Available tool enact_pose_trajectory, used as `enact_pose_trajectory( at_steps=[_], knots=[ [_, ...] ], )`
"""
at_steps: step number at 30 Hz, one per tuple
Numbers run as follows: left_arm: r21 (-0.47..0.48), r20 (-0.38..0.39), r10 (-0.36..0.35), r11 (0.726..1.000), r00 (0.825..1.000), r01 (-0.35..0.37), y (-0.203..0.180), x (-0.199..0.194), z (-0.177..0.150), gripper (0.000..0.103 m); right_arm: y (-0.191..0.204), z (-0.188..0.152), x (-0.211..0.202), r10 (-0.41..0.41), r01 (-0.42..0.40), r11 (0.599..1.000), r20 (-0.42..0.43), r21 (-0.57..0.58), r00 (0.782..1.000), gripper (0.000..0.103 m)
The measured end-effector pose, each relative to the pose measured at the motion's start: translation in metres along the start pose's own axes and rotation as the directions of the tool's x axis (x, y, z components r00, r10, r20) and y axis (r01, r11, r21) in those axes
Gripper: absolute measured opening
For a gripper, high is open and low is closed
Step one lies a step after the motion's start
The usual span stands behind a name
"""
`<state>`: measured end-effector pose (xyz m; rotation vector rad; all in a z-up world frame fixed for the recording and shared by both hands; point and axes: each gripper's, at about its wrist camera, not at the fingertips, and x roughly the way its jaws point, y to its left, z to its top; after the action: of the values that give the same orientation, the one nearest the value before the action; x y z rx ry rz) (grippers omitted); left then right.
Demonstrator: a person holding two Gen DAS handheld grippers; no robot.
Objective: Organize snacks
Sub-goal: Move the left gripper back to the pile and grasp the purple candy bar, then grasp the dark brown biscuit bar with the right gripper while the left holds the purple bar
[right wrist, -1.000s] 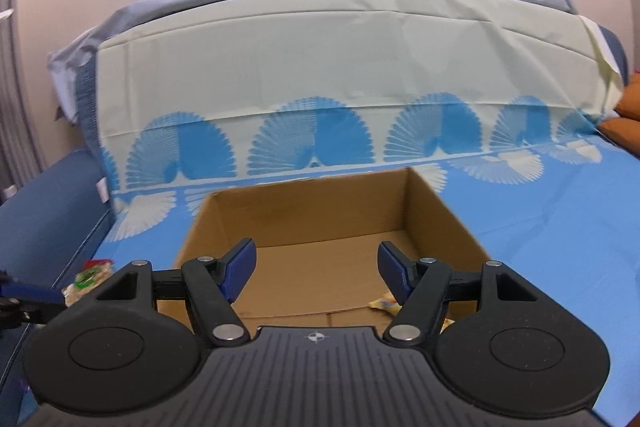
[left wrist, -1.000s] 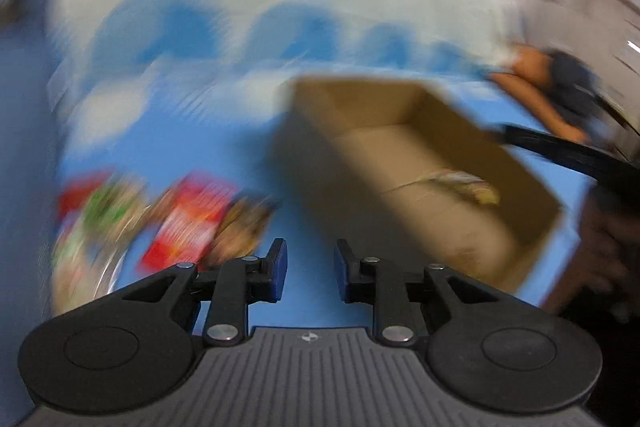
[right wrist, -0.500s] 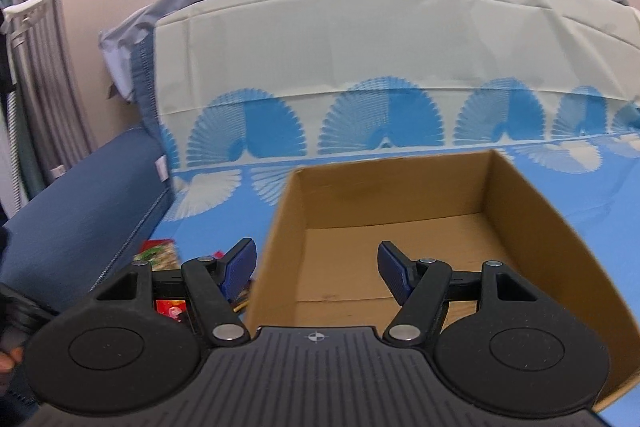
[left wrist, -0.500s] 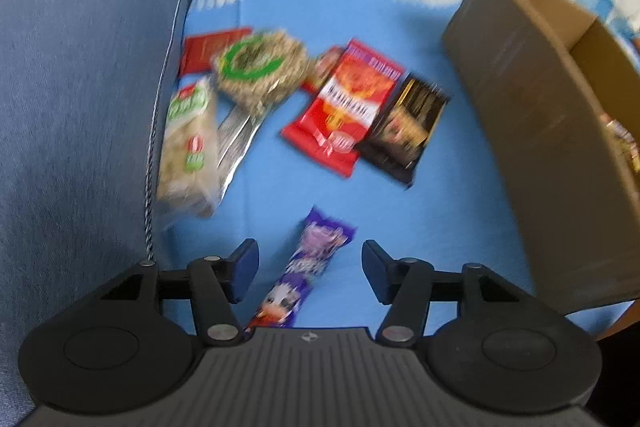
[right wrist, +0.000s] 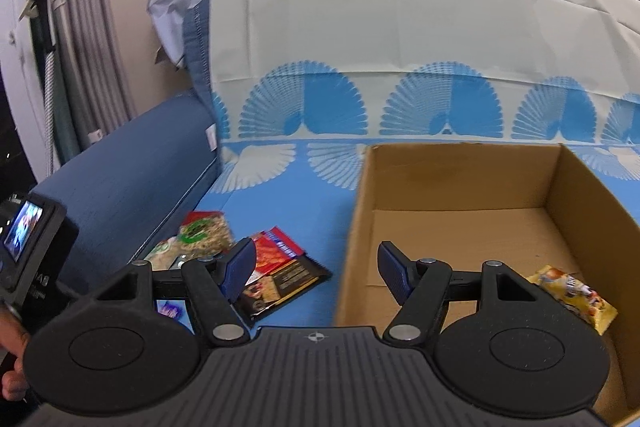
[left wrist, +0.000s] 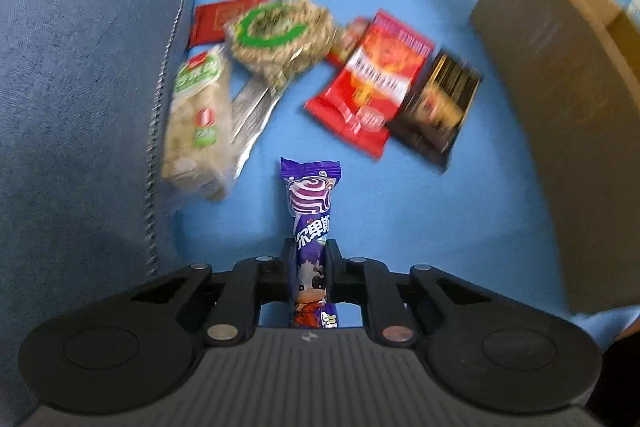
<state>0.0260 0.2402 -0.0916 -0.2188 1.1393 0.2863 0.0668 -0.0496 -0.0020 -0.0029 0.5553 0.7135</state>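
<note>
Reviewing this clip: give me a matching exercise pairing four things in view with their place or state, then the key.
Things:
1. purple snack bar
2. yellow packet
3. right gripper
4. red packet

Places or states:
A. lying inside the cardboard box
B. open, nothing between its fingers
C. clamped in the left gripper
D. flat on the blue cloth, beside a black packet

Pairs: 1-C, 2-A, 3-B, 4-D

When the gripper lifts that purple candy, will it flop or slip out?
Probably no slip: the left gripper pinches the purple candy at its middle. The crimped wrapper ends may droop a little. It looks small, likely light.
</note>
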Motion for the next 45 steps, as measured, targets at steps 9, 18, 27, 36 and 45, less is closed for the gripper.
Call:
enact_pose_trajectory(
  at_steps=[9,18,27,36,45],
  knots=[
    [-0.214,0.020,-0.136,0.967,0.991,0.137,0.026,0.003,0.008,0.015,0.046,-0.006,0.005,0.099,-0.098,0.983,-0.006,-0.154,0.995,0.053],
    [-0.219,0.008,-0.152,0.964,0.988,0.151,0.034,0.008,0.007,0.015,0.079,-0.014,0.037,0.132,-0.151,0.973,-0.113,-0.173,0.985,0.055],
    [-0.213,0.008,-0.161,0.964,0.987,0.159,0.034,0.008,0.006,0.015,0.079,-0.016,0.115,-0.033,0.041,0.999,-0.231,0.029,0.972,0.078],
    [-0.231,0.010,-0.186,0.955,0.982,0.184,0.038,0.011,0.009,0.015,0.065,-0.025,0.193,-0.124,0.183,0.974,-0.354,0.137,0.927,0.079],
    [-0.239,0.027,-0.206,0.949,0.978,0.206,0.040,0.007,0.009,0.015,0.062,-0.037,0.162,-0.147,0.172,0.985,-0.380,0.033,0.913,0.040]
  ],
)
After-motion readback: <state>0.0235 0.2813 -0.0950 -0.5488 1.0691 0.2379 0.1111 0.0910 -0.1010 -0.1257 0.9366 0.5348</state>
